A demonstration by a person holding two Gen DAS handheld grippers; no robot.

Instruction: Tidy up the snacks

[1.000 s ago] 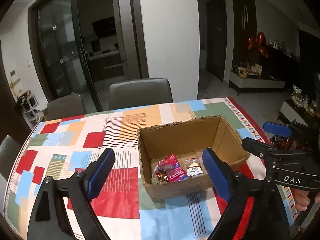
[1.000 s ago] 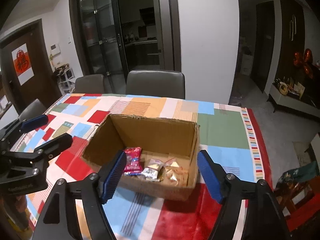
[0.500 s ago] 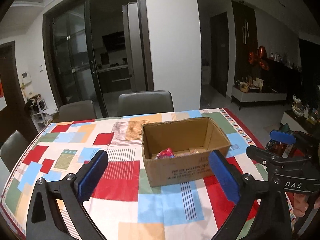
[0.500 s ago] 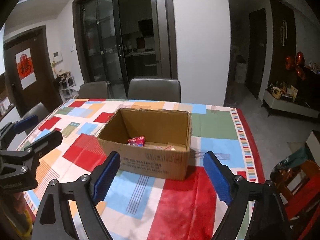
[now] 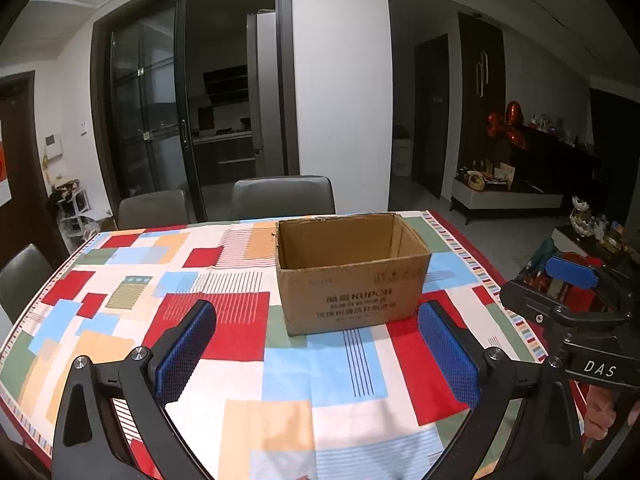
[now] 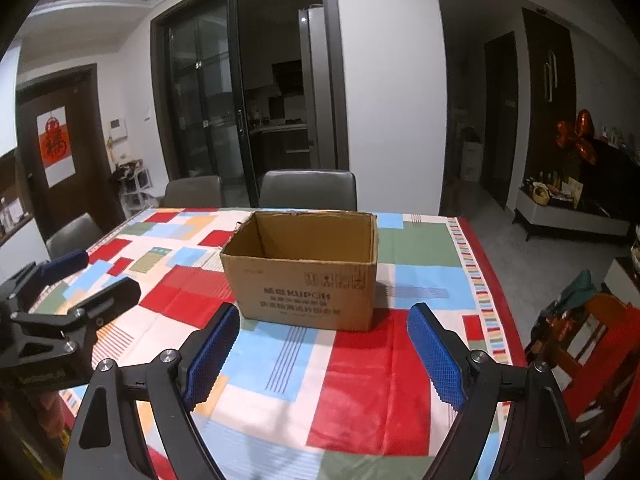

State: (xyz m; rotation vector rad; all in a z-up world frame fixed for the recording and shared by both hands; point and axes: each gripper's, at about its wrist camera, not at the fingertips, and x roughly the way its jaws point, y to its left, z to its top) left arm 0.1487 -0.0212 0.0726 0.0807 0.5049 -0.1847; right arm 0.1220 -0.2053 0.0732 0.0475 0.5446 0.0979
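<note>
An open cardboard box [image 5: 352, 288] stands on the table with the patchwork cloth [image 5: 240, 360]; it also shows in the right wrist view [image 6: 304, 284]. Its inside is hidden from this low angle, so no snacks show. My left gripper [image 5: 316, 344] is open and empty, low over the table in front of the box. My right gripper [image 6: 324, 344] is open and empty, also in front of the box. The right gripper shows at the right of the left wrist view [image 5: 568, 292]; the left gripper shows at the left of the right wrist view [image 6: 76, 276].
Grey chairs [image 5: 284, 196] stand behind the table and one at its left [image 5: 20, 276]. Glass sliding doors [image 6: 224, 120] are behind. A dark cabinet with ornaments [image 5: 520, 184] is at the far right. The table's right edge [image 6: 492, 292] drops off to the floor.
Both grippers have pulled back and dropped lower, away from the box. The snack packets seen inside the box earlier are now hidden behind its front wall.
</note>
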